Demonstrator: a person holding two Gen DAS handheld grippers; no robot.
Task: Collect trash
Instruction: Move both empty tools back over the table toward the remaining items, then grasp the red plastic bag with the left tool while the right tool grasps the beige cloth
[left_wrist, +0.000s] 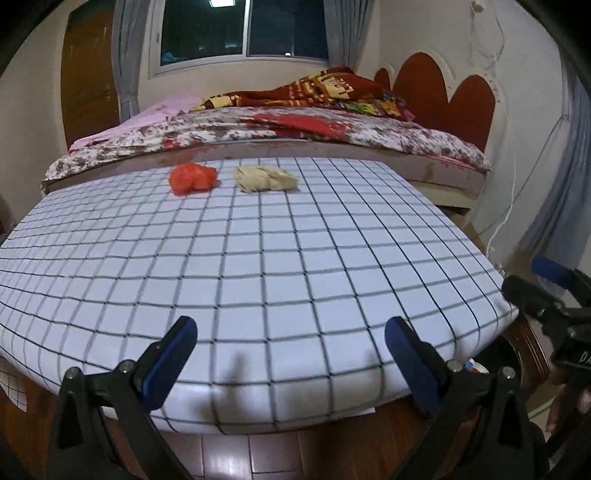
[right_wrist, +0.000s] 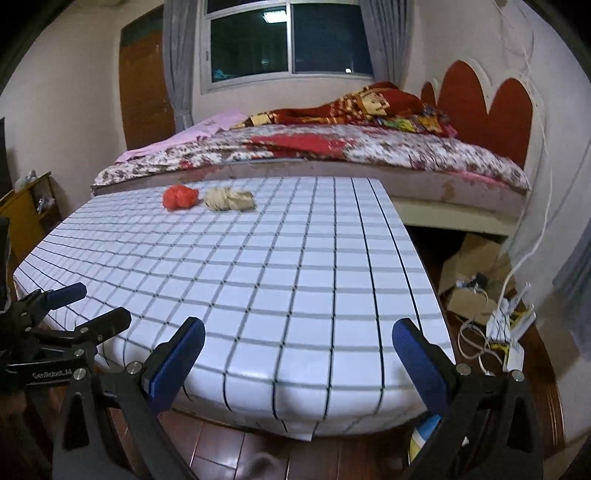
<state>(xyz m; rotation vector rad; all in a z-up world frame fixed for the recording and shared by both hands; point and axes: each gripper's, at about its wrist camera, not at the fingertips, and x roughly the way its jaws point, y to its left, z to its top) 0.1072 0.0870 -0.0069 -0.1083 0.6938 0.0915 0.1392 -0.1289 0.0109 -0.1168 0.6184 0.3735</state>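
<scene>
A crumpled orange-red wad (left_wrist: 192, 178) and a crumpled beige paper wad (left_wrist: 266, 178) lie side by side near the far edge of the white checked table (left_wrist: 258, 266). Both also show in the right wrist view, the orange wad (right_wrist: 180, 197) left of the beige wad (right_wrist: 229, 199). My left gripper (left_wrist: 290, 334) is open and empty over the table's near edge. My right gripper (right_wrist: 298, 334) is open and empty over the near right corner. Each gripper shows at the edge of the other's view: the right one (left_wrist: 543, 284), the left one (right_wrist: 88, 302).
A bed (left_wrist: 258, 129) with floral sheets and a red blanket stands behind the table. A dark bin (left_wrist: 495, 365) sits on the floor under the table's right corner. Cardboard boxes (right_wrist: 472, 273) and cables (right_wrist: 495, 332) lie on the wooden floor at the right. A yellow cabinet (right_wrist: 26, 218) stands left.
</scene>
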